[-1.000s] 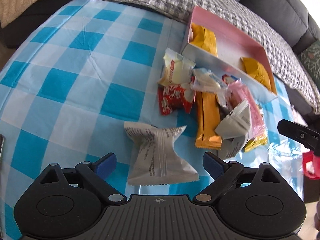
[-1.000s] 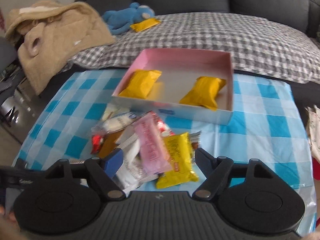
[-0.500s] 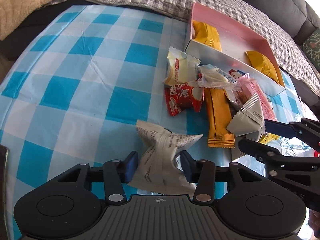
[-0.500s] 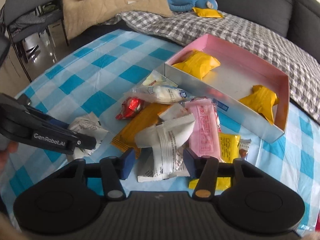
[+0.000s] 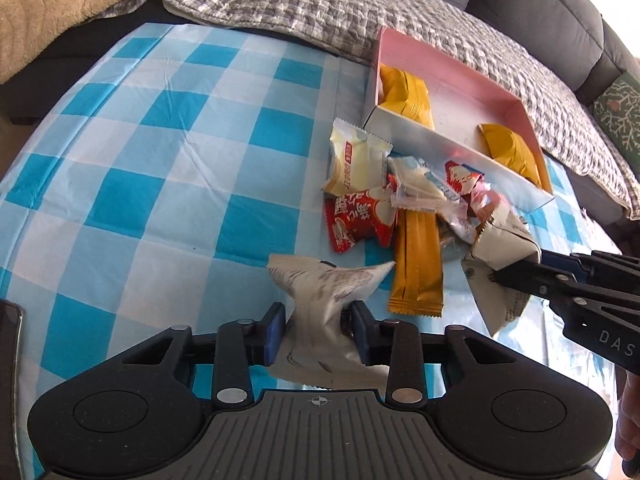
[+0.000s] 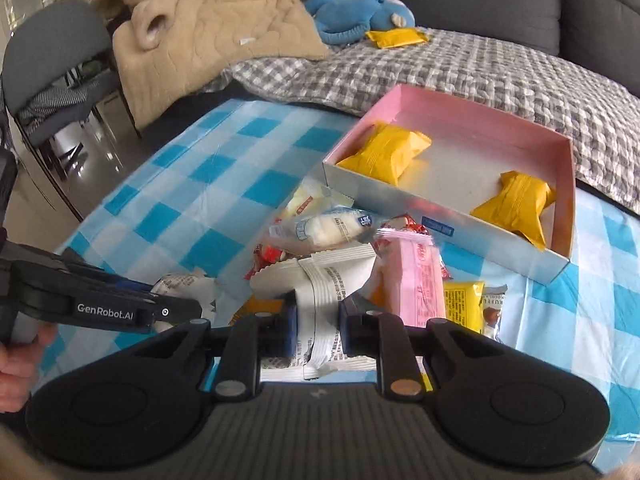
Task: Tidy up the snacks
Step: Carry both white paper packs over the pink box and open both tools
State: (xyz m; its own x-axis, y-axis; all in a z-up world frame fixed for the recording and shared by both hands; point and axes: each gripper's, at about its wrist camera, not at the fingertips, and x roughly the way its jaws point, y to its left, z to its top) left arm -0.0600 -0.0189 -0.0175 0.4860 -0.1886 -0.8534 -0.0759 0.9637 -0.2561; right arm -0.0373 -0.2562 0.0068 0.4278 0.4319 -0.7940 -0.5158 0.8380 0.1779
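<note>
My left gripper (image 5: 318,328) is shut on a white snack packet (image 5: 326,300), pinched at its middle, on the blue checked tablecloth (image 5: 160,160). My right gripper (image 6: 318,330) is shut on another white snack packet (image 6: 320,280), which also shows in the left wrist view (image 5: 502,244). A pile of snacks lies between them: a red packet (image 5: 358,220), an orange bar (image 5: 418,264), a pale yellow packet (image 5: 354,162) and a pink packet (image 6: 414,278). The pink box (image 6: 552,152) behind the pile holds two yellow packets (image 6: 386,152) (image 6: 516,202).
A grey checked blanket (image 6: 460,68) covers the sofa behind the table, with a blue plush toy (image 6: 360,16) and a yellow packet (image 6: 396,36) on it. A beige blanket (image 6: 192,32) and a chair (image 6: 52,60) stand at the left.
Both grippers have closed from open. The left one shut on the near white packet. The right one moved into the pile and shut on the other white packet.
</note>
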